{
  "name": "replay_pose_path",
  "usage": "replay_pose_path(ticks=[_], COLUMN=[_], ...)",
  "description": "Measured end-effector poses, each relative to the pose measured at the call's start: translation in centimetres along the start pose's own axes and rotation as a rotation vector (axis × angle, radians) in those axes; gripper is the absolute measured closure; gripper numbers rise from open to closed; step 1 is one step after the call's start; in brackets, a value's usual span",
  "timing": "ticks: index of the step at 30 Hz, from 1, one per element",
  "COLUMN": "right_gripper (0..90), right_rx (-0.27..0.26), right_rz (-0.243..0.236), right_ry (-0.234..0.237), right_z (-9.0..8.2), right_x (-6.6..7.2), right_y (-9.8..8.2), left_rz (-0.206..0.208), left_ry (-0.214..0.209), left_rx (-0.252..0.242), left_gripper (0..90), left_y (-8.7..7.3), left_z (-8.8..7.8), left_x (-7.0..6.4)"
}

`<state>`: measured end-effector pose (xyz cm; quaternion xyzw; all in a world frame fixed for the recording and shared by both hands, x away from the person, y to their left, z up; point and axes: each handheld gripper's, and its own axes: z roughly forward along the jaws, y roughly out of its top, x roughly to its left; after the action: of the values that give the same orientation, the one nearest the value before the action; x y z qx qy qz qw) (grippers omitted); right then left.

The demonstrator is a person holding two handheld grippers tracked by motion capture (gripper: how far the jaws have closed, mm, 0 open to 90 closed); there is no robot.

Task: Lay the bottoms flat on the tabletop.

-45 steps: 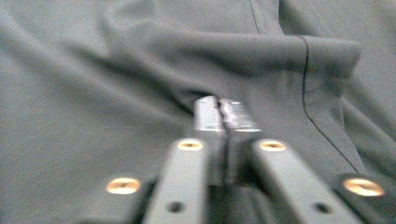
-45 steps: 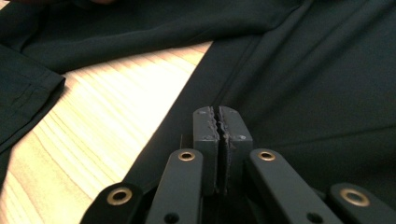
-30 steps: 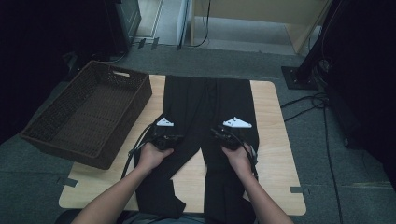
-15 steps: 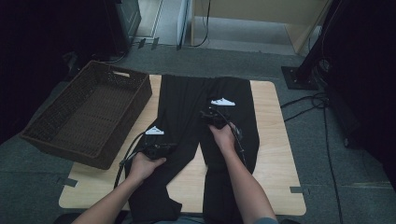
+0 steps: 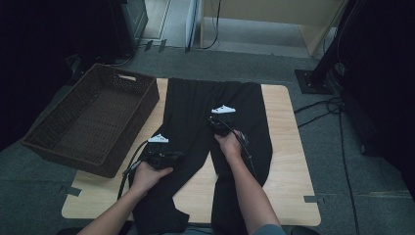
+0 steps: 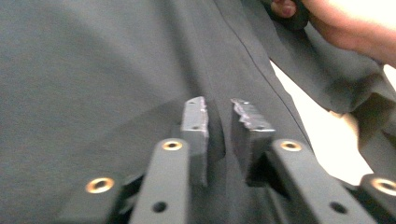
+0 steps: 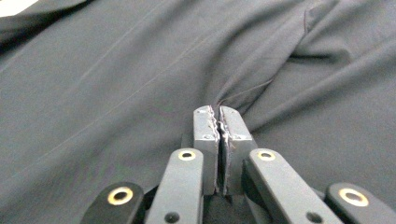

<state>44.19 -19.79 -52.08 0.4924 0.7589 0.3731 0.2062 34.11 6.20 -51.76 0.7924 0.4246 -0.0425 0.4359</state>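
Black trousers [image 5: 215, 122] flat on the table [image 5: 286, 147]; right gripper [image 7: 218, 116] pinching a fabric ridge, left gripper [image 6: 223, 116] just parted, empty: the thin pinch may slip when pulled

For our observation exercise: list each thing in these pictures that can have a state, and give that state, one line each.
Black trousers: spread flat on the table, legs toward the person, cloth puckered at the right claw.
Wicker basket: upright, nothing in it.
Left claw: jaws apart, just been opening, resting on the cloth.
Right claw: just closed, pinching a fold of cloth.
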Motion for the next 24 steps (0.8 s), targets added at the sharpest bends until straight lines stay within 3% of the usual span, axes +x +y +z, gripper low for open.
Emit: replay_pose_path(ticks=[2,4,10,16,24], right_gripper=[87.8,87.9,87.9,88.0,87.9], right_rx=[0.000,-0.001,0.004,0.005,0.047], right_rz=[0.014,0.034,0.030,0.028,-0.026], right_ry=[0.016,0.041,0.083,0.102,0.190], right_z=[-0.6,-1.6,-5.0,-7.7,-10.5], right_x=[-0.4,-0.7,-0.2,0.7,2.8], right_y=[-0.5,-1.3,-4.2,-6.6,-8.7], left_rz=[-0.014,-0.003,0.022,-0.002,0.009], left_ry=[-0.010,0.006,0.041,0.070,0.098], left_rx=[-0.029,-0.054,-0.070,-0.053,-0.001], left_gripper=[66.6,63.5,53.9,50.7,49.9], left_y=[0.5,1.3,4.0,5.7,6.1], left_z=[-0.6,-1.2,-1.4,0.2,2.0], left_x=[0.2,0.2,0.6,1.5,2.0])
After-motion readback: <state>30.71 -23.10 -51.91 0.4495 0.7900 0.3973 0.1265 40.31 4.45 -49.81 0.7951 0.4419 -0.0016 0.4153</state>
